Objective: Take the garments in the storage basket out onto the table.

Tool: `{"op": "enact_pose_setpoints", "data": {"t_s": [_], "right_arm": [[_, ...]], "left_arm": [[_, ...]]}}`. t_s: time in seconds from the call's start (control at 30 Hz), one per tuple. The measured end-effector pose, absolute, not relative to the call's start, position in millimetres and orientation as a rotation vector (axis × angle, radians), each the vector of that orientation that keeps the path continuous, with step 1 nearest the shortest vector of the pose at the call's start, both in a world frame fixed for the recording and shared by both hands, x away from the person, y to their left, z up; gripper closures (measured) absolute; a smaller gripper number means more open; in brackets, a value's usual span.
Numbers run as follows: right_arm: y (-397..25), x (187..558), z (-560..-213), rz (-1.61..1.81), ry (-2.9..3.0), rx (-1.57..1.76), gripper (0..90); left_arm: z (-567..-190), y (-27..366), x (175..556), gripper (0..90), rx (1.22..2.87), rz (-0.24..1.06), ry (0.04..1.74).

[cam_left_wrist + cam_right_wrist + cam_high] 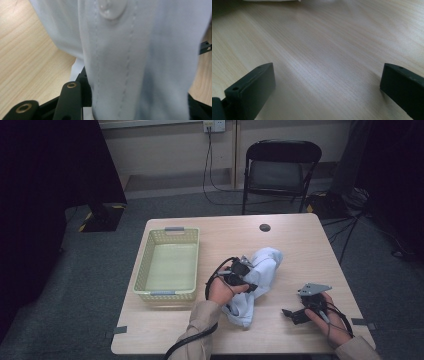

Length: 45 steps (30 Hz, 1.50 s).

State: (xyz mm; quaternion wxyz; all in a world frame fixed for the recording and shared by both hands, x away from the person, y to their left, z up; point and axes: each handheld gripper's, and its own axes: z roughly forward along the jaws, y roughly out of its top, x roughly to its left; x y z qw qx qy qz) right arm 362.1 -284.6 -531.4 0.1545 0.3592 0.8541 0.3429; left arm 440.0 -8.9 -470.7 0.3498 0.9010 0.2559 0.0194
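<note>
Gripping a bunched white shirt (260,270) between its jaws, the left tool (248,279) holds it just above the tabletop (295,245), while the right tool (289,312) sits beside it, jaws wide and empty.

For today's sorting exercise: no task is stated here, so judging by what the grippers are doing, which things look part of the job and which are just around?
Likely part of the job:
- white shirt, gripped by the left gripper
- yellow basket, probably its destination
- right gripper, jaws open, holding nothing

Just around:
- folding chair
- wall socket and cables
- dark disc on the table
</note>
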Motion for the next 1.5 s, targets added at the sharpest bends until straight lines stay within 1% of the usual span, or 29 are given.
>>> {"op": "enact_pose_setpoints", "data": {"t_s": [0.27, 0.97, 1.23, 1.5], "right_arm": [[-284.6, 362.1, -531.4, 0.982, 2.448, 1.029, 0.0], [-284.6, 362.1, -531.4, 0.982, 2.448, 1.03, 0.0], [-284.6, 362.1, -531.4, 0.982, 2.448, 1.03, 0.0], [-284.6, 362.0, -531.4, 0.982, 2.448, 1.03, 0.0]], "left_arm": [[-475.0, -13.1, 442.8, 52.9, 2.343, 0.03, 0.667], [-486.5, -20.9, 443.5, 43.2, 2.353, 0.02, 0.648], [-487.6, -22.0, 443.8, 38.2, 2.36, 0.04, 0.639], [-488.7, -22.1, 443.1, 28.0, 2.346, 0.056, 0.658]]}}
